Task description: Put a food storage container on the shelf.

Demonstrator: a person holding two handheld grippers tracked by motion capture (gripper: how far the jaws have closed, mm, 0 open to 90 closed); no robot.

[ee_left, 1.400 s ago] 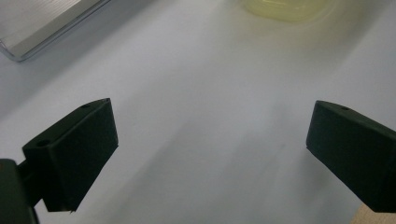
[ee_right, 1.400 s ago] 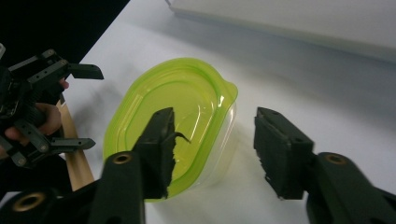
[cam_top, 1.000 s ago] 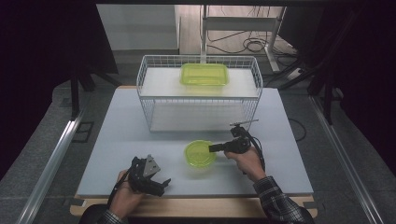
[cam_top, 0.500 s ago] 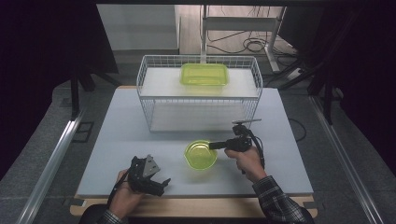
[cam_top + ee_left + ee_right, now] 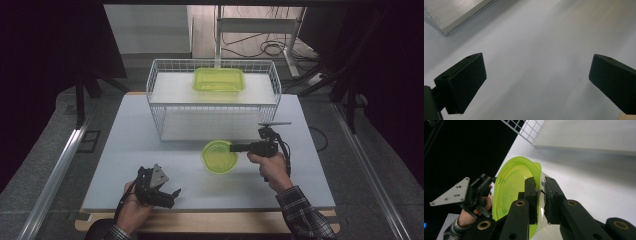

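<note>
right gripper [image 5: 540, 195]: jaws clamped on near wall of green bowl [image 5: 219, 157] | bowl body lies beyond the jaw tips | left gripper [image 5: 167, 195]: jaws wide, empty, well apart from bowl

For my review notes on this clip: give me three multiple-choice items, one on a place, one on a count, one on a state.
1. Where is the rectangular green container?
A. inside the wire basket
B. on the floor
C. in the left gripper

2. How many green containers are there?
A. one
B. two
C. four

3. The right gripper is
A. wide open
B. shut on the round green bowl
C. lying on the table

Key: 1 A, it sits within the mesh walls; 2 B, box plus bowl; 3 B, jaws pinch the rim.
</note>
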